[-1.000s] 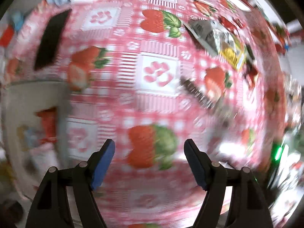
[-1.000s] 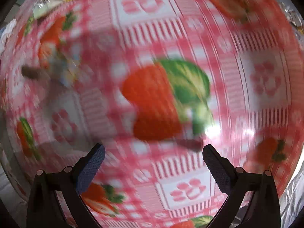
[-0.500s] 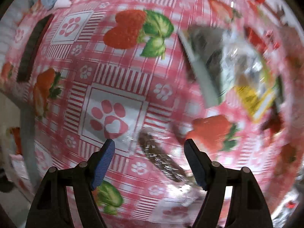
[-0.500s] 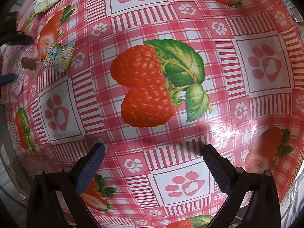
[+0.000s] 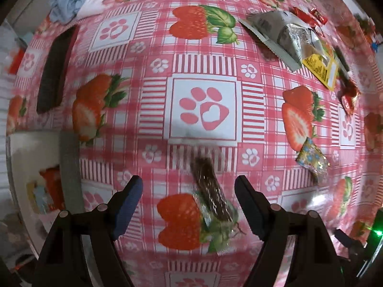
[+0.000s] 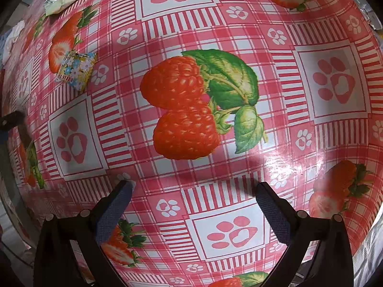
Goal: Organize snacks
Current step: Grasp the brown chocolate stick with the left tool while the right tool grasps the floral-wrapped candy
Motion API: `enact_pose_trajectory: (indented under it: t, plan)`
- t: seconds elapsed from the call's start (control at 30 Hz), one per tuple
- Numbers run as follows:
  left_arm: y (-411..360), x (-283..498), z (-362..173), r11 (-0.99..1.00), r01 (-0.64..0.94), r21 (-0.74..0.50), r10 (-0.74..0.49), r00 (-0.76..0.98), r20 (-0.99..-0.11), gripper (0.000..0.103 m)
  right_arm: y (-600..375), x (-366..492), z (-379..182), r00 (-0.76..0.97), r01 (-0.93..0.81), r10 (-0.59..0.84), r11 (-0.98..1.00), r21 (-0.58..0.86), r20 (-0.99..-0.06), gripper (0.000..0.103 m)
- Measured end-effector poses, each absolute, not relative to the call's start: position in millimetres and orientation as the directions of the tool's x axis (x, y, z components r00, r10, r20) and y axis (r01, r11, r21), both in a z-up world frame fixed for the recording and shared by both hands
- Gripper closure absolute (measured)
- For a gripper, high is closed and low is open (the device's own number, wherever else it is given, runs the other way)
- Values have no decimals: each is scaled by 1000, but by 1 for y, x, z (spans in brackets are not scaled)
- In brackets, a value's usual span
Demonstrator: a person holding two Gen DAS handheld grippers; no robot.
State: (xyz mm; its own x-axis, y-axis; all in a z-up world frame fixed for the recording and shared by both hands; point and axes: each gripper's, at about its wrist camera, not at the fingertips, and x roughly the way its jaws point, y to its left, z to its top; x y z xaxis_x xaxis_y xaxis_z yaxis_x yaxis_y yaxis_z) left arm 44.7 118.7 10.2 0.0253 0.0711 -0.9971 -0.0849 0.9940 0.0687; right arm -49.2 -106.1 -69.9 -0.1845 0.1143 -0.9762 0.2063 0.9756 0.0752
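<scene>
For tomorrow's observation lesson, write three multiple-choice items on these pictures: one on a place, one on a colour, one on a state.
1. Where does the brown snack bar lie?
A. between the left tool's fingers
B. on the blue cloth
C. under the silver packet

2. What colour is the label on the silver packet?
A. green
B. yellow
C. purple

3. How stands the right tool?
A. shut on a candy
B. shut, empty
C. open, empty

Answers:
1 A, the bar sits in the gap, untouched.
2 B, a yellow label shows at its end.
3 C, only tablecloth shows between its fingers.
</scene>
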Motion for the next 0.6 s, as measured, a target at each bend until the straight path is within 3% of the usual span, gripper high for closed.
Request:
enact_pose_trajectory:
  t: [0.3,0.47,0.57,0.6]
  plan:
    - [129,17,-13,987,-122,102,99,-34,-995,20,-106,-52,-68,-153,198,108,977,77,-982,0]
    - [141,14,-28,969,-244,45,27,-78,-997,20,-106,-53,-67,-143,193,108,978,79,-984,0]
    - [135,18,-29,980,-198,32,17,-78,-997,32,-105,-54,-66,-154,185,109,980,80,-982,0]
    - [130,19,-27,986,-164,29,17,-71,-997,45,-105,-55,-66,-161,181,110,980,80,-981,0]
